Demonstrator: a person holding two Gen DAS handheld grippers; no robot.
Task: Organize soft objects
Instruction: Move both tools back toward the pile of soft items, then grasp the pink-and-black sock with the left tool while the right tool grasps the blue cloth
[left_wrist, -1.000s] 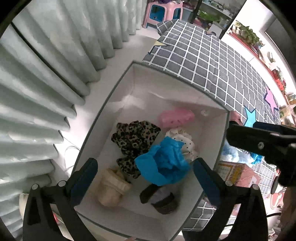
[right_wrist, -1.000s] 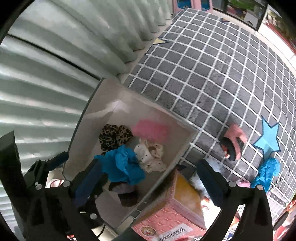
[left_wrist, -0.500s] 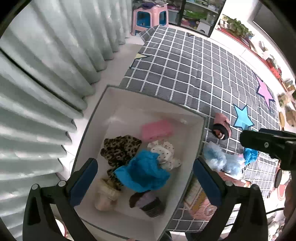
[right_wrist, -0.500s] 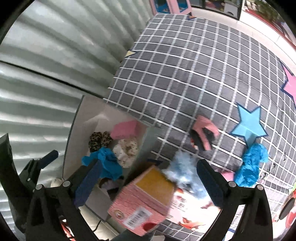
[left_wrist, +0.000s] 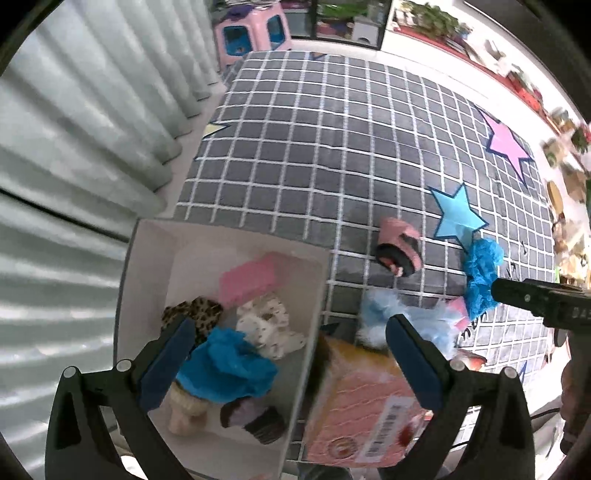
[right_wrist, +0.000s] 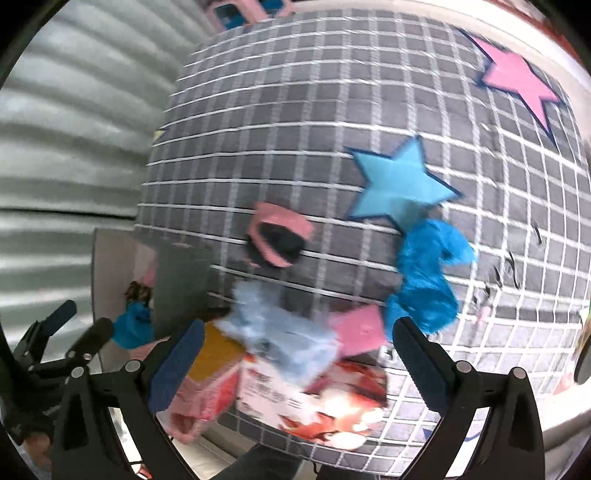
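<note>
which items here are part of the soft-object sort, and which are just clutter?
Job:
white bin
blue fabric on the rug
pink-black scrunchie
light blue fluffy piece
pink sponge

Clutter:
pink cardboard box
checked rug
curtain
pink stool

Below me: grey grid-pattern rug (left_wrist: 332, 155) with pink star (left_wrist: 508, 142) and blue star (left_wrist: 458, 214); pale pleated curtain (left_wrist: 85, 122) left; pink stool (left_wrist: 251, 35) beyond.
</note>
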